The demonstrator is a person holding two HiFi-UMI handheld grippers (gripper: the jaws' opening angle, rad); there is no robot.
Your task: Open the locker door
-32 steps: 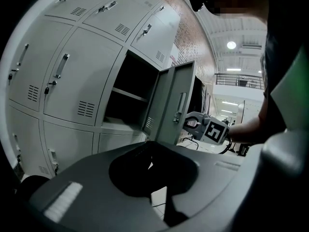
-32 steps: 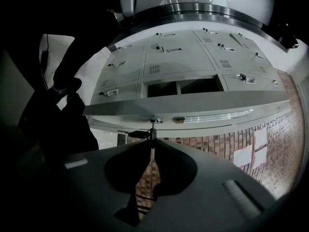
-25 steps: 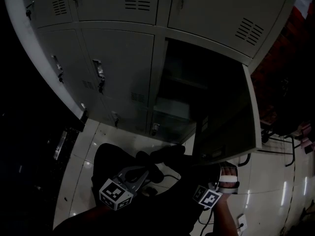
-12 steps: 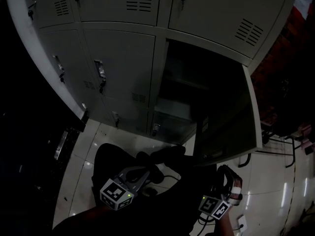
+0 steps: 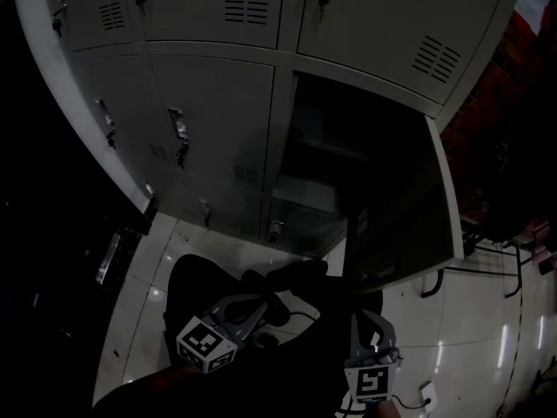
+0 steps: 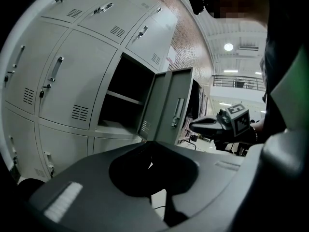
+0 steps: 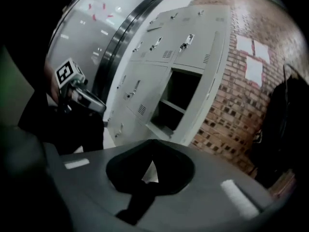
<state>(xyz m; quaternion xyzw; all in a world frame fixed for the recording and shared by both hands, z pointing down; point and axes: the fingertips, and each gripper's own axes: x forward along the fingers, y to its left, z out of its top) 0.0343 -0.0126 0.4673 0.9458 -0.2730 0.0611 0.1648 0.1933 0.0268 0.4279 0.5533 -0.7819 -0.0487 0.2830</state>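
Note:
The grey locker door stands swung out to the right, and its dark compartment with a shelf is exposed. The left gripper view shows the door's inner face and handle. My right gripper is low, below the door's bottom corner and apart from it. Its jaws are closing to shut with nothing between them. My left gripper is held low at the left, well short of the lockers, jaws together and empty. Each gripper appears in the other's view: the right gripper and the left gripper.
Closed lockers with latch handles and keys surround the open one. A brick wall adjoins the lockers on the right. A dark metal frame stands on the glossy tiled floor beyond the door. The person's dark shoes are below the lockers.
The right gripper has drawn back from the door's lower edge, down and toward the person, turning as it went. The door stays open. The left gripper has hardly moved.

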